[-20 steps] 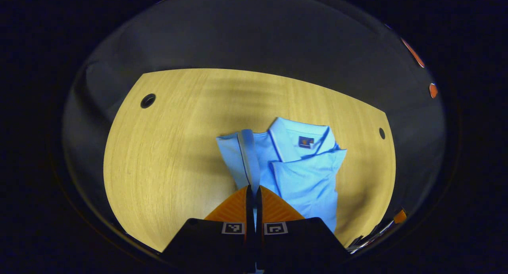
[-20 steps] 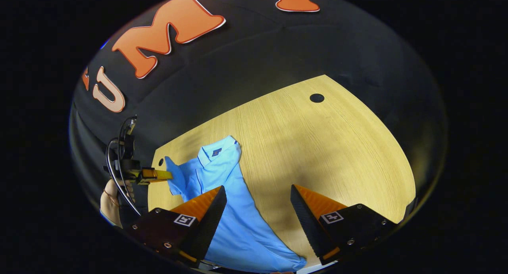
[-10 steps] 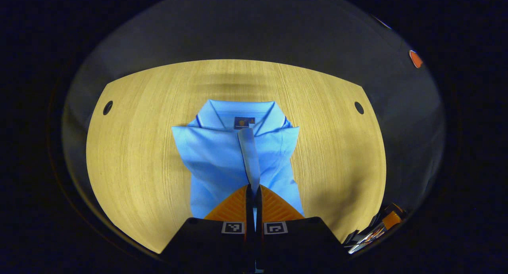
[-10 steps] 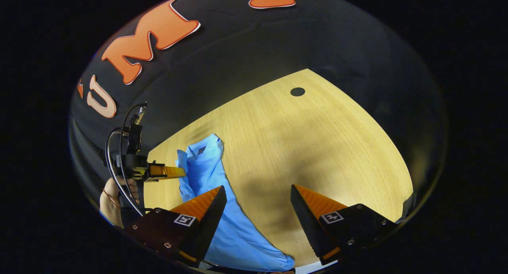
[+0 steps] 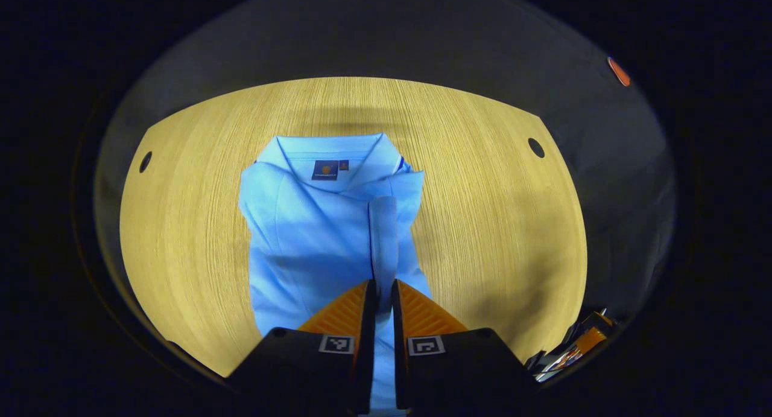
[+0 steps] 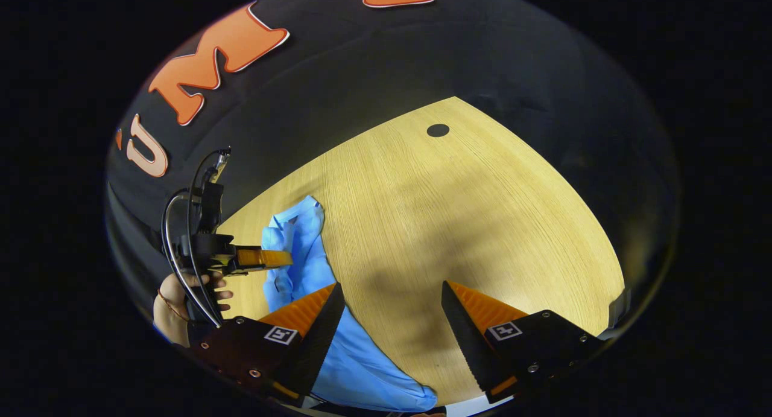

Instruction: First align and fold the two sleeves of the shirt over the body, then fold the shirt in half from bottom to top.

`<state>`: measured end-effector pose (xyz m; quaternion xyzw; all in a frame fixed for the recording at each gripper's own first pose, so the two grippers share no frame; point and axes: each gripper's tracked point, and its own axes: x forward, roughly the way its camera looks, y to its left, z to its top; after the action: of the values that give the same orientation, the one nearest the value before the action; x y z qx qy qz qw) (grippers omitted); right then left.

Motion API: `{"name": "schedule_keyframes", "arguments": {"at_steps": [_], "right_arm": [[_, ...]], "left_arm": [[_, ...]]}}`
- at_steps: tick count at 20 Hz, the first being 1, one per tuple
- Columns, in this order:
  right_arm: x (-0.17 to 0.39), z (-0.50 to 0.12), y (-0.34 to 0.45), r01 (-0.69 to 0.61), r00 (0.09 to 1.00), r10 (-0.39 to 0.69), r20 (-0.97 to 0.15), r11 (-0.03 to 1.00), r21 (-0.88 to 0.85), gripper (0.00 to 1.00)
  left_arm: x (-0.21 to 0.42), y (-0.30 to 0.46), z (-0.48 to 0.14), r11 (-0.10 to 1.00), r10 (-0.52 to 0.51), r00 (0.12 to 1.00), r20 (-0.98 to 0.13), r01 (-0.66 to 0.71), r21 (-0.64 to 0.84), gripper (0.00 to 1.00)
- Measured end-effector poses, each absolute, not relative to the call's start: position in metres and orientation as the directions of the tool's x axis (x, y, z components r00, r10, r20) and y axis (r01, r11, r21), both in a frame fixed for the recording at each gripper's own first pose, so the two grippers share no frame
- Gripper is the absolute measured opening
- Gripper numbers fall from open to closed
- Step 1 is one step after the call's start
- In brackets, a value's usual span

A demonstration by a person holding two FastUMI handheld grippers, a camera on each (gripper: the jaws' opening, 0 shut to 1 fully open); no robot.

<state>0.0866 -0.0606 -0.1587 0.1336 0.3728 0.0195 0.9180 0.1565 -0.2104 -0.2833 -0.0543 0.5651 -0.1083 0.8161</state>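
A light blue polo shirt (image 5: pixel 301 242) lies on the wooden table (image 5: pixel 494 224), collar at the far end. In the left gripper view one sleeve (image 5: pixel 383 236) is laid over the body as a narrow strip, and its end sits between my left gripper's (image 5: pixel 383 290) fingers, which stand a narrow gap apart. In the right gripper view the shirt (image 6: pixel 301 248) lies at the left, with the left gripper (image 6: pixel 283 259) and the hand (image 6: pixel 181 296) holding it above it. My right gripper (image 6: pixel 392 287) hangs wide open over bare table beside the shirt's lower part, holding nothing.
Round cable holes (image 5: pixel 535 147) (image 5: pixel 145 161) sit near the table's far corners, one also in the right gripper view (image 6: pixel 438 130). Black cloth wall rises behind the table. Part of the right gripper (image 5: pixel 579 344) shows at the lower right of the left gripper view.
My left gripper carried the sleeve across and down onto the shirt's body, and its fingers have parted slightly. The right gripper stayed open and drifted a little to the right.
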Motion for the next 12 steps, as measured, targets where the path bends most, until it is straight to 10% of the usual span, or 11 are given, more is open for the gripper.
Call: {"name": "schedule_keyframes", "arguments": {"at_steps": [2,5,12], "right_arm": [[0.086,-0.16,-0.054,0.049,0.713,0.147,-0.685,0.965,0.258,0.99],[0.084,-0.166,-0.042,0.026,0.699,0.156,-0.698,0.97,0.243,0.99],[0.072,-0.197,-0.008,-0.077,0.645,0.161,-0.747,0.986,0.146,0.99]], "left_arm": [[0.15,-0.207,-0.281,0.969,-0.248,0.343,-0.906,0.09,-0.23,0.3],[0.142,-0.193,-0.268,0.968,-0.25,0.386,-0.888,0.099,-0.23,1.0],[0.076,-0.127,-0.252,0.981,-0.189,0.438,-0.879,0.113,-0.155,1.0]]}}
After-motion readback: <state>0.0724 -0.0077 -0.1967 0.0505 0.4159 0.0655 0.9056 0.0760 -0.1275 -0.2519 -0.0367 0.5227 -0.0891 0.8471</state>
